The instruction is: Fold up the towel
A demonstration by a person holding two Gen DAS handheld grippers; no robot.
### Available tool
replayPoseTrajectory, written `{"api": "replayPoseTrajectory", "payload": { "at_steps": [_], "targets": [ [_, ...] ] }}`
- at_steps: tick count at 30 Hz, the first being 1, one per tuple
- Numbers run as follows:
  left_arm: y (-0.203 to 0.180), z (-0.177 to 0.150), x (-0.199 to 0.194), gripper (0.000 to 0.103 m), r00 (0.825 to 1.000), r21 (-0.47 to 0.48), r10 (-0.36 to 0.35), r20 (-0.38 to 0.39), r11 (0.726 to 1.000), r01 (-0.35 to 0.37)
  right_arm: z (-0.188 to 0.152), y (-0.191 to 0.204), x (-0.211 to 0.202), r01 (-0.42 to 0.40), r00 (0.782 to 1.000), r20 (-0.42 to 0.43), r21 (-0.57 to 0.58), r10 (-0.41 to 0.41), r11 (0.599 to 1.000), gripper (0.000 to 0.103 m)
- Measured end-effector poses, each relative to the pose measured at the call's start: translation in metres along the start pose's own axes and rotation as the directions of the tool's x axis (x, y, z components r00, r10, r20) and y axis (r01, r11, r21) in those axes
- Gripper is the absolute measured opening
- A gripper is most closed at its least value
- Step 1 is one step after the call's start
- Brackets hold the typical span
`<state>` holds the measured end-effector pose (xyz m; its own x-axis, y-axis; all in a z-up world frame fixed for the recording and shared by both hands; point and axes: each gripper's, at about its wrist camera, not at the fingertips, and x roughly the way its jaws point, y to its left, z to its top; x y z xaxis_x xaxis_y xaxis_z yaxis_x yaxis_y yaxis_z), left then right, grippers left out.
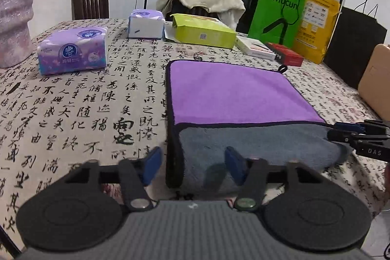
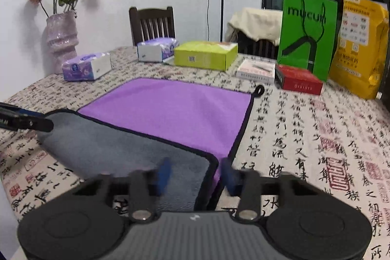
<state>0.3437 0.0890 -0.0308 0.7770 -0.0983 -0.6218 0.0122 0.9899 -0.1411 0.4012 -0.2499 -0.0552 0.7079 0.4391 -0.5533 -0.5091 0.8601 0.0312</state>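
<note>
- The left claw [image 1: 192, 166] is sitting released, its blue pads spread on either side of the near-left corner of the folded flap and not pinching it. If it closes from here it's probably only catching the top grey layer or just the black trim, so the corner is slipping out mid-lift.
- The purple microfibre towel with the grey underside and black edging [image 1: 234, 94] is lying flat on the calligraphy-print counter [image 1: 85, 113], with its near strip already flipped over, grey side up. That flap is looking puffy and loose, so dragging it is likely bunching it instead of making a clean crease.
- The right claw [image 2: 195, 173] is also hanging open, straddling the flap's near-right corner. It's a bit blurred, so I can't tell if a pad is touching the cloth. If the two sides are pulling unevenly, the fold is going crooked.
- The little black hanging loop [image 2: 259, 90] at the far corner could be getting tucked under.
</note>
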Motion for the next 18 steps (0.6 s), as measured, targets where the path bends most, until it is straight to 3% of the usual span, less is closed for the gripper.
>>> {"api": "replayPoseTrajectory", "payload": {
  "at_steps": [4, 11, 13, 18],
  "targets": [
    [0.006, 0.005, 0.011, 0.027, 1.0, -0.029, 0.016, -0.02, 0.999, -0.016, -0.002, -0.005, 0.007, -0.004, 1.0, -0.021, 0.002, 0.004, 1.0, 0.028],
    [0.009, 0.008, 0.018, 0.022, 1.0, -0.046, -0.008, -0.028, 0.999, 0.007, -0.001, -0.018, 0.012, -0.038, 0.999, -0.035, 0.051, 0.04, 0.998, 0.025],
    [0.009, 0.008, 0.018, 0.01, 1.0, -0.041, -0.011, -0.027, 0.999, 0.01, 0.001, -0.018, 0.012, -0.041, 0.998, -0.04, 0.049, 0.043, 0.998, 0.025],
    [0.002, 0.007, 0.014, 0.007, 1.0, -0.009, -0.02, -0.012, 1.0, 0.02, 0.001, -0.016, 0.006, -0.068, 0.997, -0.029, 0.046, 0.07, 0.997, 0.009]
  ]
}}
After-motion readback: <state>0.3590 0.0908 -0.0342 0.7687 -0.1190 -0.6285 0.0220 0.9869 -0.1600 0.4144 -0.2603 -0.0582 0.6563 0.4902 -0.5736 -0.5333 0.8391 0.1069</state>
